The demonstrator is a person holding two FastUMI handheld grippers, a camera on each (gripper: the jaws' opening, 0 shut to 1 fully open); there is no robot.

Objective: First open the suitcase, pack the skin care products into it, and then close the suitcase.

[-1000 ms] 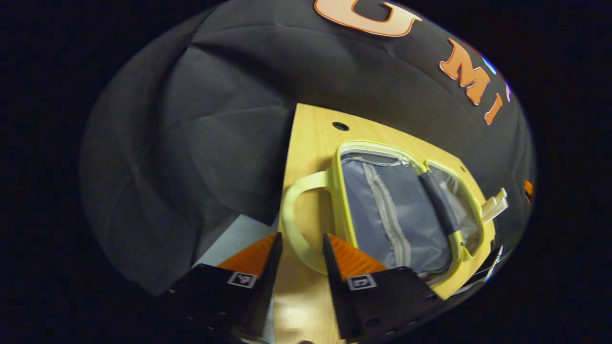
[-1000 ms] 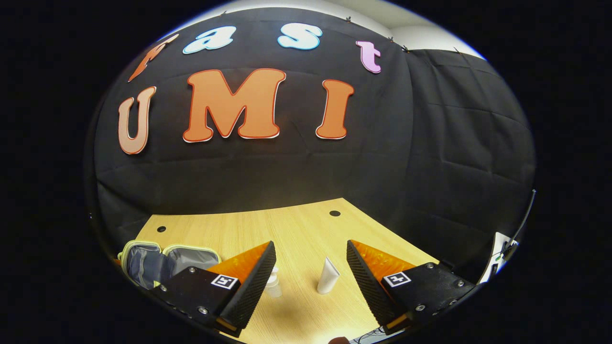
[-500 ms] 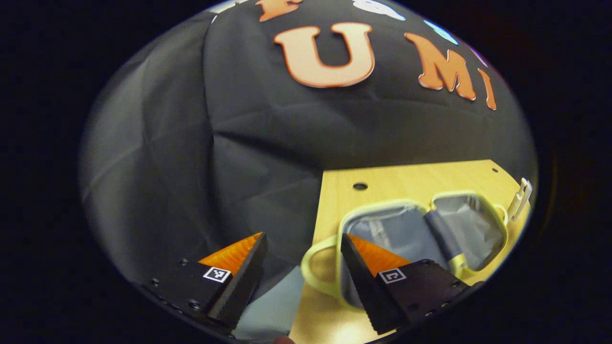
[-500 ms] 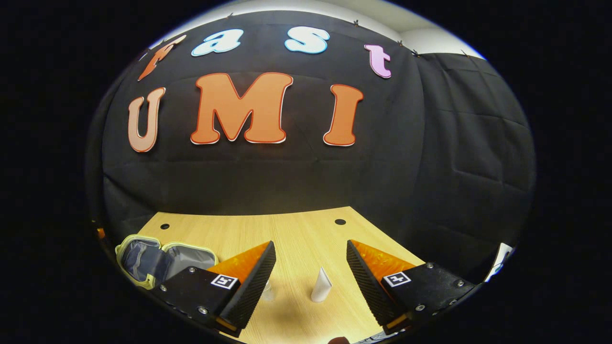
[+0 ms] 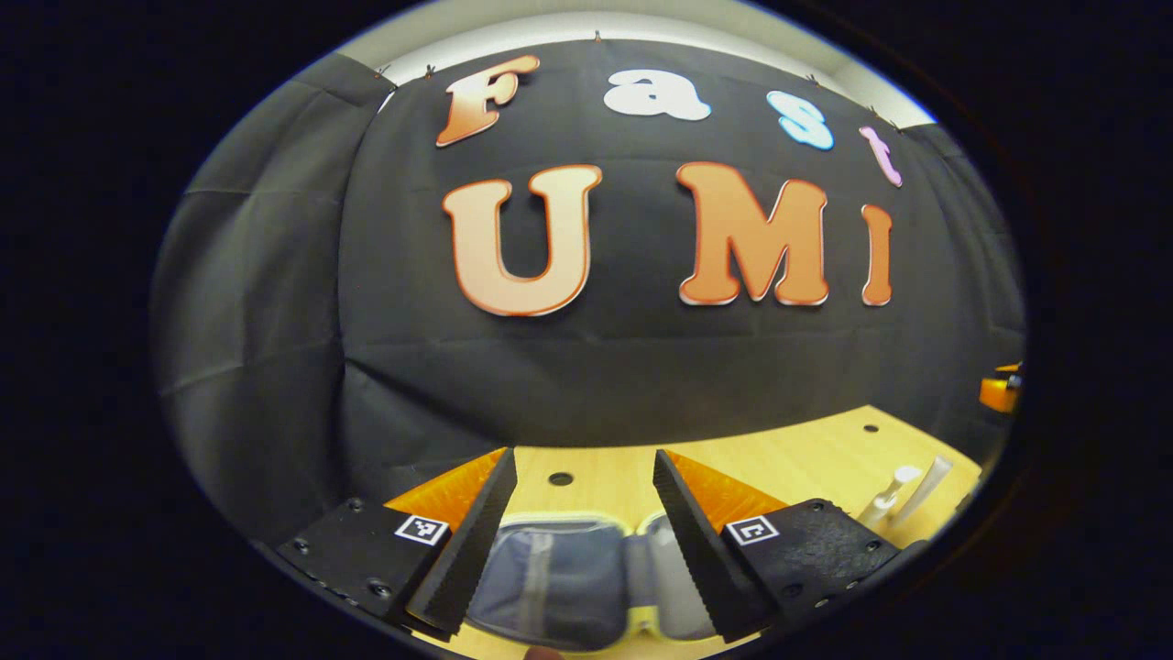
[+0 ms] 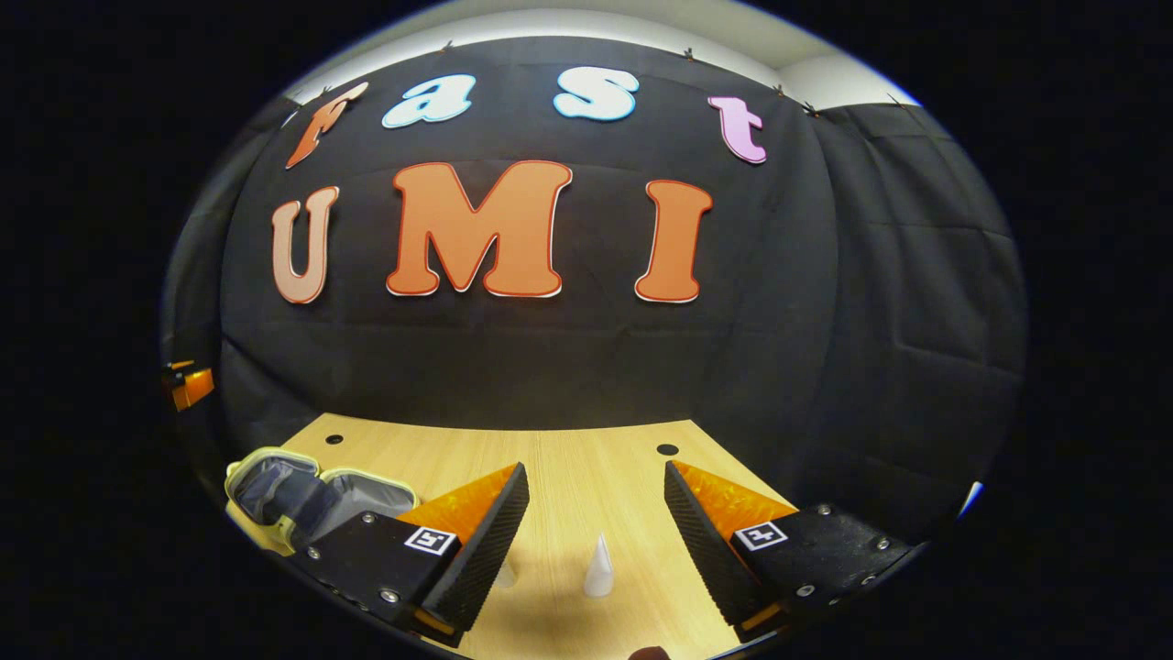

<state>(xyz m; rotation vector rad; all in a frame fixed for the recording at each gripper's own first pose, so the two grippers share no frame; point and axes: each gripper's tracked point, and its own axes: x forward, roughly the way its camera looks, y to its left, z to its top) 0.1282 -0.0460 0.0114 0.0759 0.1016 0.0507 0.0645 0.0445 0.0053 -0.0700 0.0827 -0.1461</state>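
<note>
The suitcase (image 5: 564, 577), a small case with pale yellow trim and grey lining, lies open on the wooden table (image 5: 806, 458). My left gripper (image 5: 584, 454) hangs open just above and in front of it, holding nothing. In the right gripper view the open suitcase (image 6: 293, 486) sits at the lower left. A white tube (image 6: 599, 568) stands on the table between the fingers of my open right gripper (image 6: 596, 466), farther off. A small clear bottle (image 6: 504, 576) is half hidden behind one finger. The tube (image 5: 927, 478) and bottle (image 5: 887, 500) also show at the right of the left gripper view.
The black cloth wall closes the table's far side. Round holes (image 6: 667, 450) mark the tabletop (image 6: 440, 454) near its back edge. The other gripper appears at the far right edge (image 5: 999, 390) of the left gripper view and at the far left edge (image 6: 188, 385) of the right gripper view.
My left gripper has opened wider, left the case's handle and swung up level, so the case now lies low between its fingers. The right gripper has tilted up slightly.
</note>
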